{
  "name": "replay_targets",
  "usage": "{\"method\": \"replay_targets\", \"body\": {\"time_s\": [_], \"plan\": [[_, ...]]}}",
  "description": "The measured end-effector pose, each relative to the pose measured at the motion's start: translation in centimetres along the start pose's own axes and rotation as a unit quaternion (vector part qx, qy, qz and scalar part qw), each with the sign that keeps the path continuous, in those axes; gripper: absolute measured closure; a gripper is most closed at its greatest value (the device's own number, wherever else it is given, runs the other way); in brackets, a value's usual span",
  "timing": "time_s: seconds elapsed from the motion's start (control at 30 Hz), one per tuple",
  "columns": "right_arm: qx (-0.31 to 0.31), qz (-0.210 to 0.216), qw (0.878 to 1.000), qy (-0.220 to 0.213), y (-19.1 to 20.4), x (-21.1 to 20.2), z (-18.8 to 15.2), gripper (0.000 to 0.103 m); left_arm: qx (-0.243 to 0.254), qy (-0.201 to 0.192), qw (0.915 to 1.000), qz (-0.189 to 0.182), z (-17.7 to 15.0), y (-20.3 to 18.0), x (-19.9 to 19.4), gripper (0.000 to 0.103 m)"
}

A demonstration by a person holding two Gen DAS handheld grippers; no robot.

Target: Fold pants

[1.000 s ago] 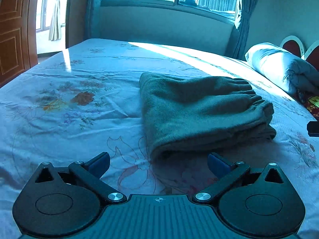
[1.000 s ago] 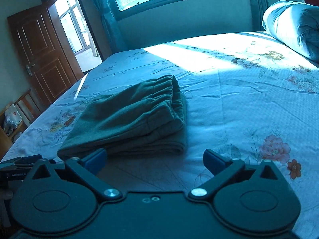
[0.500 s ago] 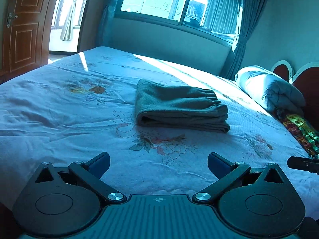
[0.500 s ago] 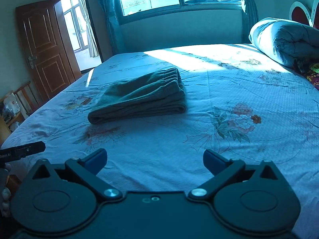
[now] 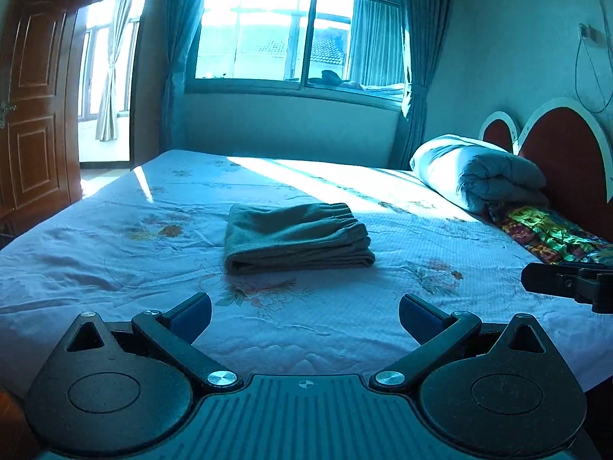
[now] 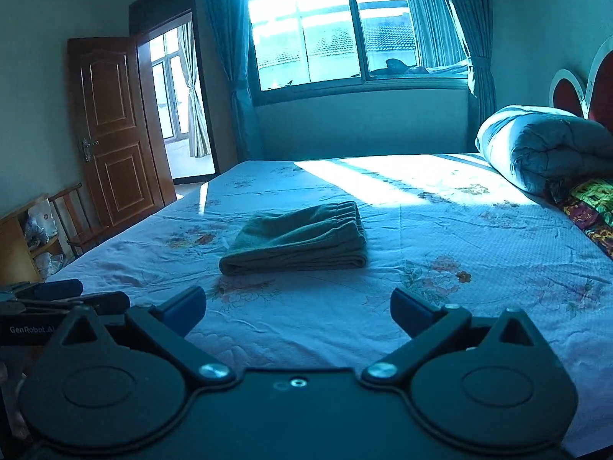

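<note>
My left gripper [image 5: 305, 316] is spread wide with nothing between its blue-padded fingers [image 5: 191, 316], and my right gripper [image 6: 298, 312] is just as wide and just as empty. The grey-green folded fleece pants [image 5: 295, 237] lie in a neat stack at the middle of both frames, on the pale blue floral bedsheet [image 5: 95, 245], well apart from either gripper.

The lower part of each frame is blocked by my own gripper body, so the near edge of the bed is hidden. From the left view, the right gripper shows only as a dark tip cut off at the right edge. From the right view, the left gripper pokes in at the lower left, its label partly cropped. Only the right view shows the wooden shelf [image 6: 17, 241] at far left, its contents too dim to make out.
</note>
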State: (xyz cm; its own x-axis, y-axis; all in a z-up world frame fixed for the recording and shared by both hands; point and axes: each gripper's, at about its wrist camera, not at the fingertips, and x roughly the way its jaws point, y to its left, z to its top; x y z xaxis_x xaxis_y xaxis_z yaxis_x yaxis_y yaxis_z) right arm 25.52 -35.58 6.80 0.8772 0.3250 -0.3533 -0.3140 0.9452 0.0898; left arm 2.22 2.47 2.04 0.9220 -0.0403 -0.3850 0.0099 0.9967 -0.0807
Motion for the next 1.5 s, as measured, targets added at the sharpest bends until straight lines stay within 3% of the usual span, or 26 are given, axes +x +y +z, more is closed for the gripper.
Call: {"method": "replay_targets", "body": {"time_s": [0.37, 0.5, 0.6, 1.5], "plan": [[-0.016, -0.016, 0.999, -0.034, 1.7, -2.8, 1.2, 0.006, 0.018, -0.053, 0.9983, -0.018, 2.7, -0.7, -4.2, 0.000], [-0.007, -0.009, 0.999, -0.045, 2.0, -2.6, 1.2, 0.006, 0.008, -0.048, 0.9987, -0.014, 2.7, 0.0, -3.9, 0.000], [-0.014, -0.028, 0.998, -0.057, 1.8, -2.7, 1.0, 0.006, 0.004, -0.048, 0.9988, -0.013, 2.7, 0.3, -3.7, 0.000], [-0.024, -0.028, 0.998, -0.051, 1.0, -2.9, 0.9, 0.006, 0.008, -0.060, 0.9978, -0.026, 2.6, 0.0, -3.8, 0.000]]}}
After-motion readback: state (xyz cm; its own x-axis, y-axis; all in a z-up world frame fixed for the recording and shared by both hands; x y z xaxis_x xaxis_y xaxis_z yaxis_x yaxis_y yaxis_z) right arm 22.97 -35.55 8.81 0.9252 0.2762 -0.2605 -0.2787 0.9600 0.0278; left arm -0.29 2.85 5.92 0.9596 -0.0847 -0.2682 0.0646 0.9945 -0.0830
